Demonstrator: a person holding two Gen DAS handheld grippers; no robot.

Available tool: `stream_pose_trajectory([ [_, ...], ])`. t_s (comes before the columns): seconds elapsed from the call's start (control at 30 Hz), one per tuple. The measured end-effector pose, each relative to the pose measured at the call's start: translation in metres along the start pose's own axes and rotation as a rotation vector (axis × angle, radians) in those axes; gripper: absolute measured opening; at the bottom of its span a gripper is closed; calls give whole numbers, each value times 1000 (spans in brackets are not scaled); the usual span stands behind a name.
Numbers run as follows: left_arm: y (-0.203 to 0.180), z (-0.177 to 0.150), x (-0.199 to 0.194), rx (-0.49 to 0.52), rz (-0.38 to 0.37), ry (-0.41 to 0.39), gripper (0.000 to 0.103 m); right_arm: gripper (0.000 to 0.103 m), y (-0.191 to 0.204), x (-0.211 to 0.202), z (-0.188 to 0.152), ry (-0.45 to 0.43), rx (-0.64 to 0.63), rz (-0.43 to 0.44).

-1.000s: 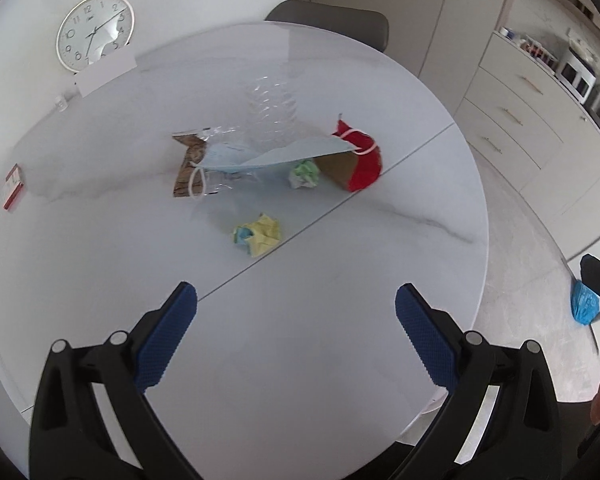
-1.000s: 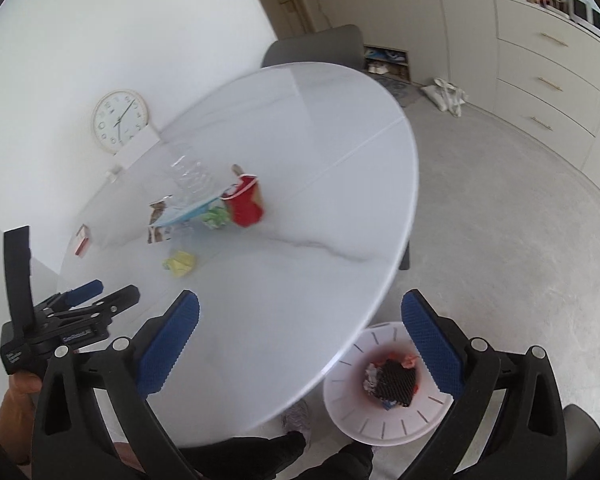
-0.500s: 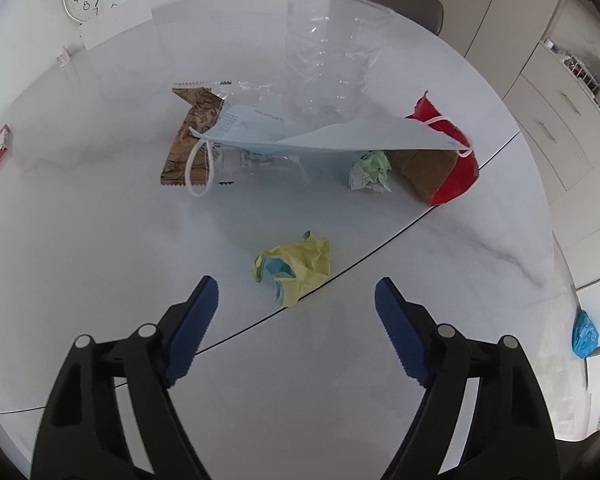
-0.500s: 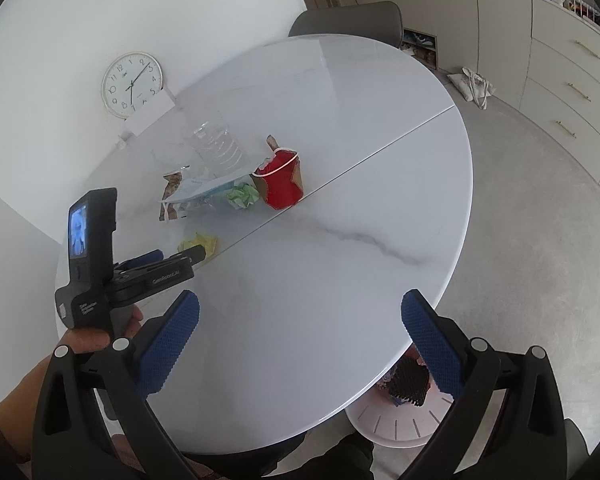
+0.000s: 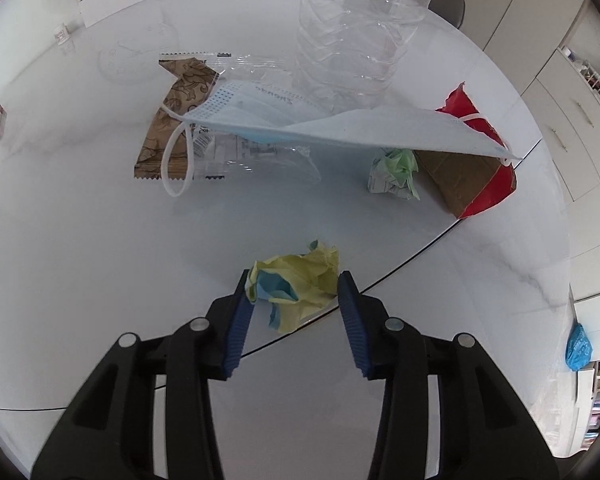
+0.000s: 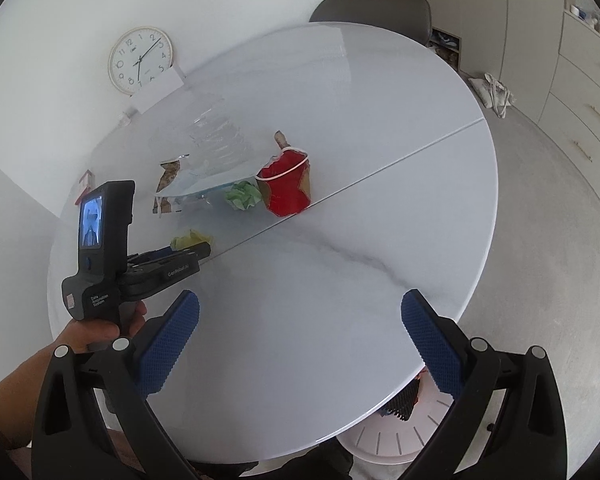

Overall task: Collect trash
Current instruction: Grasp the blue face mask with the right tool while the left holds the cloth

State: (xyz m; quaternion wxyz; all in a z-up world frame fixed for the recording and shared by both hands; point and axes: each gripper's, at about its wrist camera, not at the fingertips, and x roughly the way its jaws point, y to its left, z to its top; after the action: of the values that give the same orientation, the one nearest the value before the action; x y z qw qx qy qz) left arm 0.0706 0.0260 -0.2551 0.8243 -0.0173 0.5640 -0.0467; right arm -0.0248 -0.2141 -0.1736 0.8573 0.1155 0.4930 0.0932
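Observation:
A crumpled yellow and blue paper ball [image 5: 296, 280] lies on the white round table [image 5: 100, 260]. My left gripper [image 5: 294, 292] points down over it, jaws closing, and both blue pads touch the ball's sides. In the right wrist view the same left gripper [image 6: 184, 248] sits at the paper ball [image 6: 190, 238], held by a hand [image 6: 96, 328]. My right gripper [image 6: 300, 332] hangs open above the table's near edge with nothing between its fingers.
Beyond the ball lie a blue face mask [image 5: 340, 128], a brown wrapper [image 5: 172, 120], a clear crushed plastic bottle [image 5: 352, 32], a green paper ball [image 5: 396, 172] and a torn red cup [image 5: 484, 184]. A white bin [image 6: 392, 436] stands on the floor under the table edge.
The left gripper has come down and forward onto the yellow paper ball, and its jaws have narrowed from wide open to the ball's sides. The right gripper has drifted over the table, still open.

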Motion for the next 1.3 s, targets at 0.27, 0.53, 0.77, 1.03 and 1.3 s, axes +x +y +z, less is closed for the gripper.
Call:
stream_pose_trajectory([
  [0.27,18,6,-33,-35,-37,-37,24,100,68,37,38,-11,-456,-40],
  [0.53,41,0,-43,-123,-94,-72,24,96,128,108,54,-9,-946,-144],
  [0.77,64,-7,-61,-140,-102,-90,24,38,148,157,53,37,-1159,-226],
  [1.03,92,-24,-88,-196,-85,-120,24,7,164,132,65,-1,-1145,-197],
  [1.3,102,-31,-113,-219,-87,-161,24,6,162,77,102,15,-789,84],
])
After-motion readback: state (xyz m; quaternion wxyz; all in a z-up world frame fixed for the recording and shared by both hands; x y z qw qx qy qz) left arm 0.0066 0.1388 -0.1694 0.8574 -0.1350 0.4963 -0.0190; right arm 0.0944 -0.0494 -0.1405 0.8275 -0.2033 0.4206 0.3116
